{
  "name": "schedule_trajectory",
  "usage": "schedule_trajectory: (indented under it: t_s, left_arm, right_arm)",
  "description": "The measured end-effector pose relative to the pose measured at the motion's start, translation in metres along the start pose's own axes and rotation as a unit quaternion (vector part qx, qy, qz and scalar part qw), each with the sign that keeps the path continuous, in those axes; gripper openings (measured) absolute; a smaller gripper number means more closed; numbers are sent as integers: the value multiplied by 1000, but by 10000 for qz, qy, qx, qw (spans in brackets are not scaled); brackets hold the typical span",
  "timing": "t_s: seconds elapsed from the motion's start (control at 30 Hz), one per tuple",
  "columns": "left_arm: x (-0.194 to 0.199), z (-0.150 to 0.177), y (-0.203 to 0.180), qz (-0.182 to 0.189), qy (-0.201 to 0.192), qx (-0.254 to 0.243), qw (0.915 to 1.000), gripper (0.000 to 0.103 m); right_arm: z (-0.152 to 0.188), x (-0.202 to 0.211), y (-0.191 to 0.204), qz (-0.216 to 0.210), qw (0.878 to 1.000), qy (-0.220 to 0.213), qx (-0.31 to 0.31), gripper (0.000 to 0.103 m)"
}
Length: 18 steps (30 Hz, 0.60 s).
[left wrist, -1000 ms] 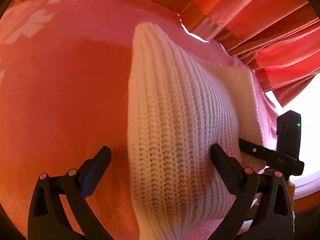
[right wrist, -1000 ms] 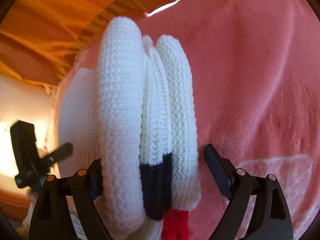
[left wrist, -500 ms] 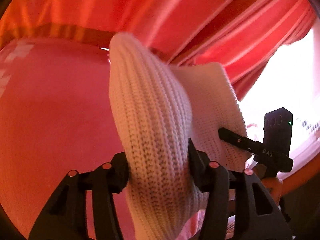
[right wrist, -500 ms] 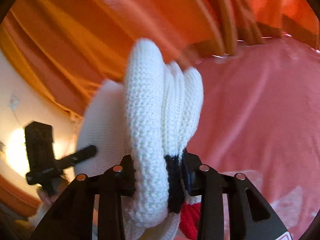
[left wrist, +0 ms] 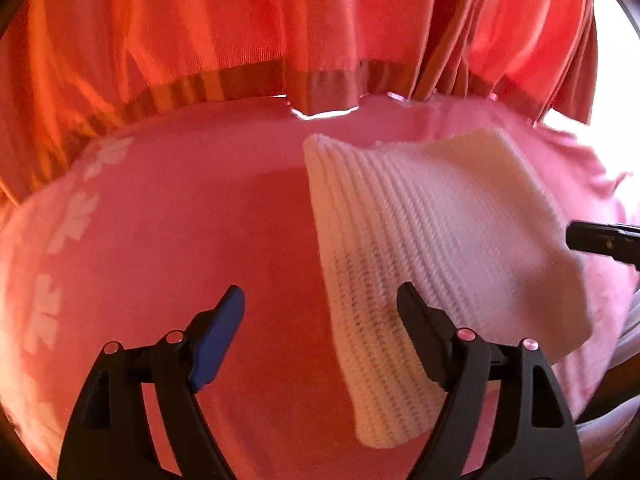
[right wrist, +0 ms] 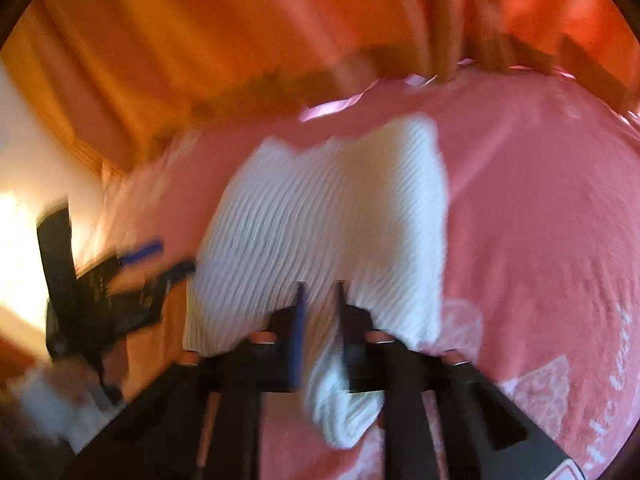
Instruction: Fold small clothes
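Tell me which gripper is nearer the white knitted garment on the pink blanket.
Right. The right gripper is shut on the edge of the white knitted garment. The left gripper, whose jaws have just been opening, stands open at its other edge, pads off the knit.

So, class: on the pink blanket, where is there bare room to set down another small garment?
Bare blanket lies left of the white knit, back to the curtain. In the right wrist view, more lies right of the knit. It is crowded around the knit, where both hand-held grippers work.
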<state>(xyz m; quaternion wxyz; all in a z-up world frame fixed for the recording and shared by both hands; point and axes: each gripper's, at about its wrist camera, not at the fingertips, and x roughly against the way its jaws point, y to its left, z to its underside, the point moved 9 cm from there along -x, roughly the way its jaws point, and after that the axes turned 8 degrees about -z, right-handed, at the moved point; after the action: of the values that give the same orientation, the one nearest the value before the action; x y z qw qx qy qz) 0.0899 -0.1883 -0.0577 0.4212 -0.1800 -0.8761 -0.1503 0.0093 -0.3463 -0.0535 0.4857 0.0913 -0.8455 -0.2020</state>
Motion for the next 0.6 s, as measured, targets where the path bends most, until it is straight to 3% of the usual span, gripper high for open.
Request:
schedule_trajectory:
  t_s: [0.03, 0.07, 0.1, 0.27, 0.33, 0.37, 0.43, 0.6]
  left_arm:
    - [-2, 3, 2, -74, -22, -59, 10000, 77]
    - [-2, 4, 3, -130, -53, -97, 9999, 77]
    - [-2, 5, 2, -173, -83, -146, 9997, 81]
    - [4, 10, 2, -304, -116, -214, 9992, 81]
    - [3, 11, 2, -326, -110, -193, 9992, 81]
    - [2, 11, 2, -330, -102, -186, 9992, 81]
    - [2, 12, 1, -330, -98, -180, 9992, 82]
    - [3, 13, -1, -361, -86, -221, 9991, 82]
  right_arm:
    - [11, -11, -4, 266, 9992, 265, 105, 4]
    - [21, -25, -19, 848, 9940, 617, 299, 0]
    - [22, -28, -25, 961, 9921, 728, 356, 0]
    - [12, 1, -2, 385, 9982, 293, 359, 2]
    - [25, -6, 8, 205, 9960, 581, 652, 2]
    - [27, -11, 5, 337, 9940, 739, 732, 2]
    - [50, -36, -15, 1002, 9814, 1357, 913, 0]
    - [48, -33, -19, 905, 9835, 1335, 820, 0]
